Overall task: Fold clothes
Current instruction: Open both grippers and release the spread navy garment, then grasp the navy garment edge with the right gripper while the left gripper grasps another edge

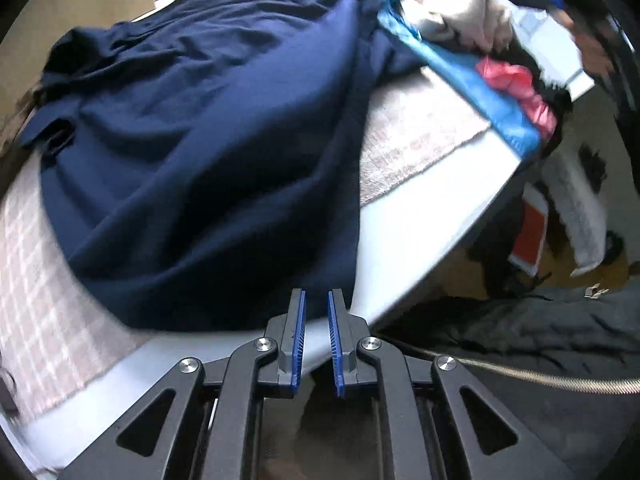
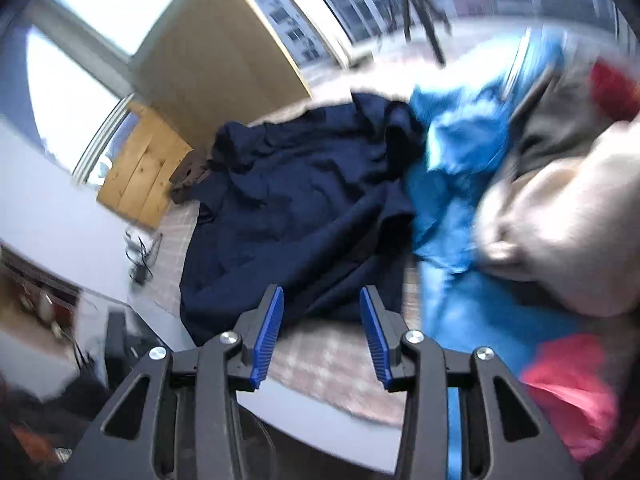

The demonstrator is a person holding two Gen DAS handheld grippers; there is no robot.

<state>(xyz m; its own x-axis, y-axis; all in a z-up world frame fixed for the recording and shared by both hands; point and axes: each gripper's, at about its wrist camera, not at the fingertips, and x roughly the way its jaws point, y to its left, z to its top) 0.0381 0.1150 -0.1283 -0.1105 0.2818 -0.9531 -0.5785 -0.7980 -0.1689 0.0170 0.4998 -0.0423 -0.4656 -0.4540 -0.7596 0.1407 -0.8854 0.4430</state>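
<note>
— Windows and a tan wall panel (image 2: 224,60) stand behind the white bench (image 1: 420,232) in the right wrist view; what lies on it from the left wrist camera?

— From the left wrist: a pale checked cloth (image 1: 36,280) covers most of the bench; a navy garment (image 1: 208,152) is spread rumpled over it, its near hem at the bench's front edge; the left gripper (image 1: 317,300) sits just at that hem, jaws slightly apart with nothing between them; I cannot tell whether a finger touches the cloth.

— And beside the navy piece?

— A bright blue garment (image 1: 472,80) lies along its right side, touching it; a pink garment (image 1: 520,92) and a beige one (image 1: 452,12) are heaped past that.

— The right wrist view?

— Blurred; the right gripper (image 2: 322,300) hovers at the navy garment's (image 2: 304,208) near edge, jaws spread wide and empty; the blue garment (image 2: 456,184) is to the right, touching the navy one, with the beige (image 2: 560,232) and pink (image 2: 572,392) ones beyond.
</note>
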